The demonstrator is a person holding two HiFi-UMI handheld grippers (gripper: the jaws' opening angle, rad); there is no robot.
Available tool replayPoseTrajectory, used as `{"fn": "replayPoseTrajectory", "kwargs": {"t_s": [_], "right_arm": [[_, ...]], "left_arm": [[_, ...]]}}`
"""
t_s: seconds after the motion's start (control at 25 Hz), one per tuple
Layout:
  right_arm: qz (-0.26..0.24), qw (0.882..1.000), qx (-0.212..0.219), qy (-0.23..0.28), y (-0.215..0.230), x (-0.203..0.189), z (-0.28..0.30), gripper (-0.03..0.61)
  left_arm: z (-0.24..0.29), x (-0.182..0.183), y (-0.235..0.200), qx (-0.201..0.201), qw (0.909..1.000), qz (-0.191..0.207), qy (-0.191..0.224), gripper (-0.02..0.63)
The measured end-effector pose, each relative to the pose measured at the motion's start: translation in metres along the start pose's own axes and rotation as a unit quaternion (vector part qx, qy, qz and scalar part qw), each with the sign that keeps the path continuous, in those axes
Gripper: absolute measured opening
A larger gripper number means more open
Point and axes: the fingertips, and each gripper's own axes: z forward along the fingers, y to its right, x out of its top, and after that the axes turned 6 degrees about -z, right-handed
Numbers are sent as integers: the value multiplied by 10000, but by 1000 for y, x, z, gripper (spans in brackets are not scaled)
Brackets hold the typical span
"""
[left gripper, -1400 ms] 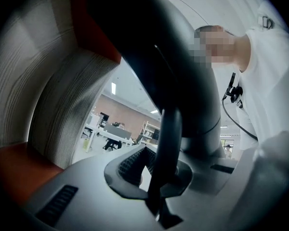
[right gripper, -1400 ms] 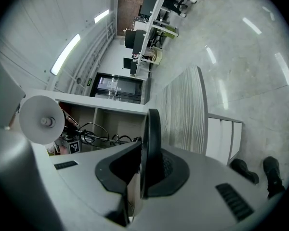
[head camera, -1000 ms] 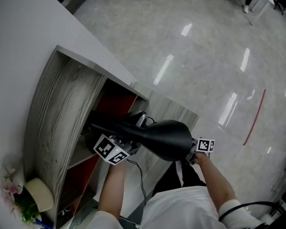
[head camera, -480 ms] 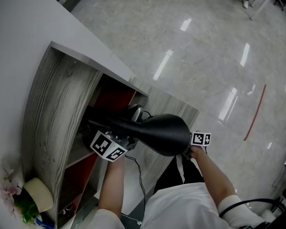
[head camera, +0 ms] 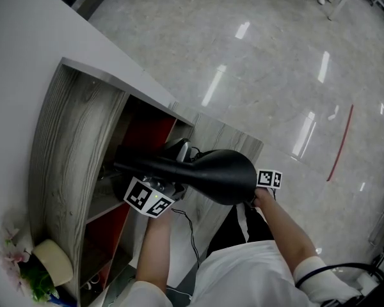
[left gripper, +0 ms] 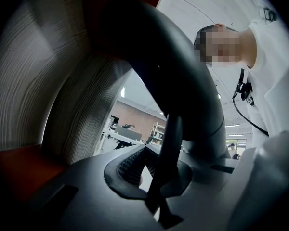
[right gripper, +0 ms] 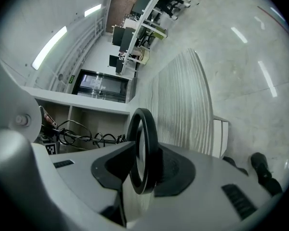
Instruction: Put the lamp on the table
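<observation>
The black lamp hangs level in front of the shelf unit, its wide head to the right and its thin neck reaching left into an open compartment. My left gripper is shut on the neck; in the left gripper view the dark curved lamp fills the frame above my left gripper. My right gripper is shut on the head end, where a black ring of the lamp stands clamped in my right gripper. The white table top lies at the upper left.
The grey wood-grain shelf unit with red back panels stands under the white top. A cream cup and flowers sit at the lower left. A thin black cable hangs below the lamp. Glossy floor spreads to the right.
The lamp and both grippers keep almost the same pose; they sit slightly higher and the whole view has drifted a little.
</observation>
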Motion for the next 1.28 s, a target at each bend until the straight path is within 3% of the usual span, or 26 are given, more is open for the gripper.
{"fn": "replayPoseTrajectory", "kwargs": {"t_s": [0.44,0.92,1.28], "right_arm": [[-118,9977,-351,570,23,8,-69,117],[-210,9990,-203,331,18,-34,-121,117],[-341,9988,-48,341,6,-39,-155,117]], "left_arm": [[4,-11,23,-40,9996,251,-110,9],[8,-30,61,-143,9973,661,-278,9],[20,-34,59,179,9971,678,-297,15]]}}
